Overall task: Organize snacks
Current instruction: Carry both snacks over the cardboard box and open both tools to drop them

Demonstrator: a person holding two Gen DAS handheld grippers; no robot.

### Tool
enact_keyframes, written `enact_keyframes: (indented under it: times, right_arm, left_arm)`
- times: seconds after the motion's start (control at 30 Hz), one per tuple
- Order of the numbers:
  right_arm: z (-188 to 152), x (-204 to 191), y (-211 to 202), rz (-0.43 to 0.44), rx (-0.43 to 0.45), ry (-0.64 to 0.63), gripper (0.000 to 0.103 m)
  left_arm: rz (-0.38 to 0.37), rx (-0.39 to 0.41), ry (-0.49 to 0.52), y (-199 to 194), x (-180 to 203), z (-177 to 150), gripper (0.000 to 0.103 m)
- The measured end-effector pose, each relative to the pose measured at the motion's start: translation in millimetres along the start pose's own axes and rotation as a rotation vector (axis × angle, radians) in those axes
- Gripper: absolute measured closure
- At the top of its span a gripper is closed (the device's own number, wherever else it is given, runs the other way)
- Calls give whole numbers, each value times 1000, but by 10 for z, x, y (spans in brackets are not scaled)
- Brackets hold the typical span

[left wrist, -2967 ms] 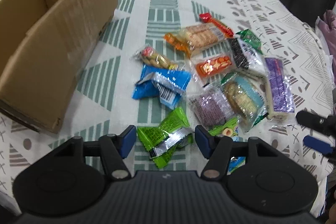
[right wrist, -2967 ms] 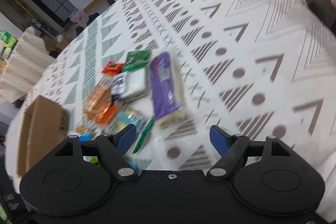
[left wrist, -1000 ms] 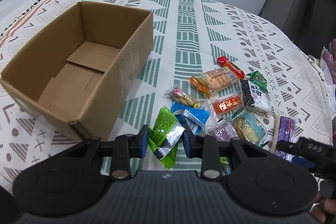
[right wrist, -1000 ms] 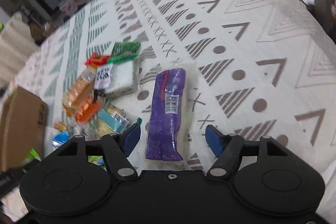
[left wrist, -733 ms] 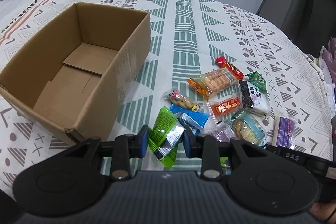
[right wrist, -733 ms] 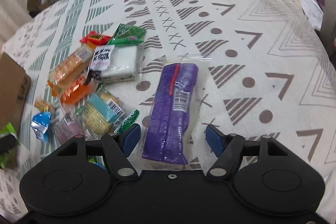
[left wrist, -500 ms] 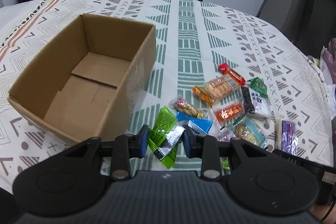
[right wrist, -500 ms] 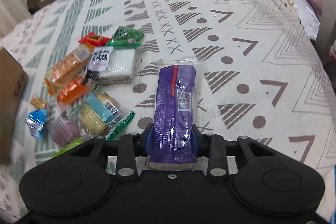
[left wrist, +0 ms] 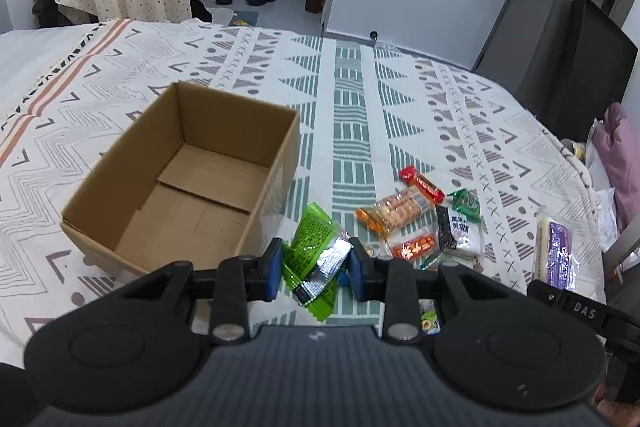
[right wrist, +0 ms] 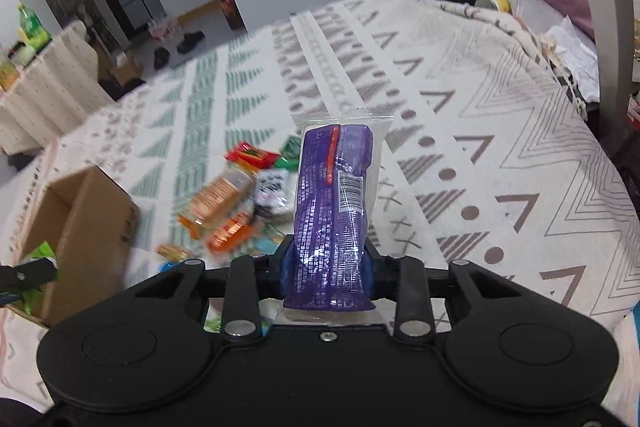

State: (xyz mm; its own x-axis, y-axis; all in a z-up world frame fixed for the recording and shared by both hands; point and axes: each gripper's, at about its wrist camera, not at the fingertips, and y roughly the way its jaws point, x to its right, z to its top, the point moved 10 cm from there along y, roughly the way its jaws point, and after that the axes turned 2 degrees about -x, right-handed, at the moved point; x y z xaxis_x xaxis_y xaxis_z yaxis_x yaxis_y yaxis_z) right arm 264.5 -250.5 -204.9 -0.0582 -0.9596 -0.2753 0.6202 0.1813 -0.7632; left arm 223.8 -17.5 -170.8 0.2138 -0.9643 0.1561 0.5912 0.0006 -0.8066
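The left gripper (left wrist: 314, 269) is clamped on a green snack packet (left wrist: 316, 259), with the open cardboard box (left wrist: 188, 175) just ahead and to its left, so the left hand is nearer. The right gripper (right wrist: 326, 273), jaws having just closed, pinches a purple snack pack (right wrist: 332, 211) whose long axis points forward; the box lies well off to its left
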Motion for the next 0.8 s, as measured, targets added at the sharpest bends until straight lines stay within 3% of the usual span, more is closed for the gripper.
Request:
enact_keyframes:
  times: [0.37, 0.8]
  right_arm:
    - [71, -424, -253, 77, 47, -8, 72]
    - [119, -1163, -260, 163, 56, -54, 72]
  left_arm:
    - [-10, 54, -31, -256, -225, 206, 71]
    - [-5, 70, -113, -303, -770, 391, 71]
